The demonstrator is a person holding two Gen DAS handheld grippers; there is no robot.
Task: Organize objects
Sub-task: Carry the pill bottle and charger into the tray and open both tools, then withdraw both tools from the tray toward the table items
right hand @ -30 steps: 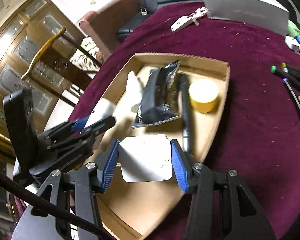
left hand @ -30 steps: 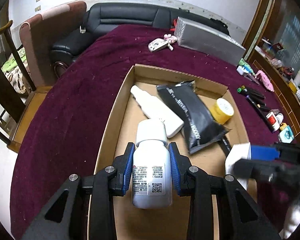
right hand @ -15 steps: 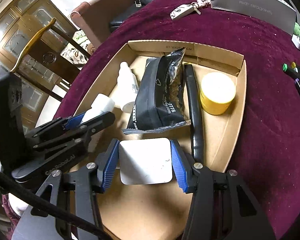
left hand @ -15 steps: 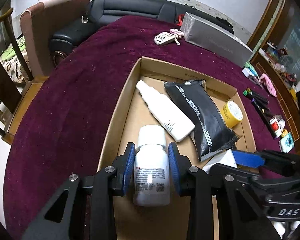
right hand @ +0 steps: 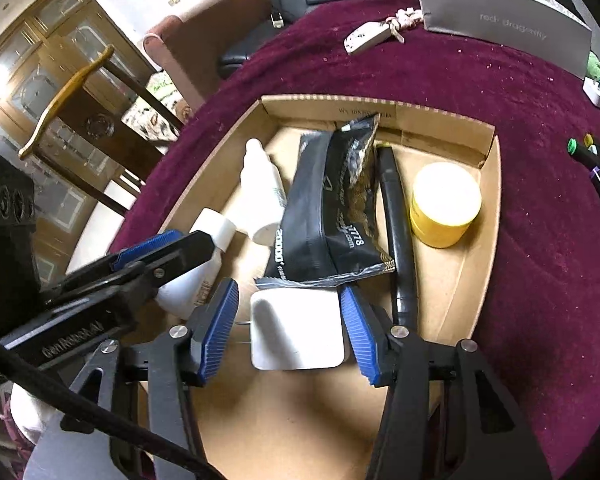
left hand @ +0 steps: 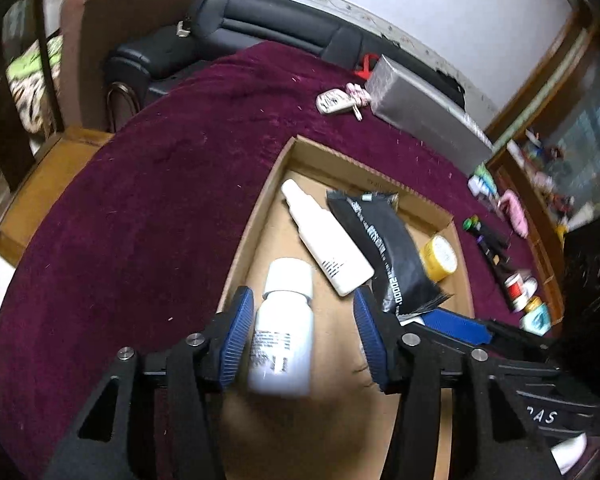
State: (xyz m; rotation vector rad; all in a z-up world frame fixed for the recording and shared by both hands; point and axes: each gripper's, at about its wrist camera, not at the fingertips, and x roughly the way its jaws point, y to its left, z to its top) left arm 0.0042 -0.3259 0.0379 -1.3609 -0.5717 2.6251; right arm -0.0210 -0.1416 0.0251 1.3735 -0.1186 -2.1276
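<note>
While both tools hang over the near end of the cardboard tray [right hand: 488, 216], each is letting go of something. The left gripper [left hand: 304, 332] is opening around the white pill bottle [left hand: 282, 332], which lies on the tray floor near the left wall, cap toward the far end; the left pad looks just beside it, while the right pad stands clear. The right gripper [right hand: 290, 328] is opening too, with the white square charger [right hand: 298, 330] between its pads, a narrow gap showing on each side, so it seems released on the floor in the near middle.

Deeper in the tray lie a white squeeze bottle [right hand: 262, 196], a black pouch [right hand: 332, 216], a black pen [right hand: 398, 232] and a yellow jar [right hand: 444, 204] by the right wall.

The risks are small but real. The pill bottle is round and could roll toward the squeeze bottle once free, or get dragged if the left pad catches it on withdrawal. The two grippers sit close together, so lifting carelessly could knock one into the other or nudge the charger under the pouch's edge.
</note>
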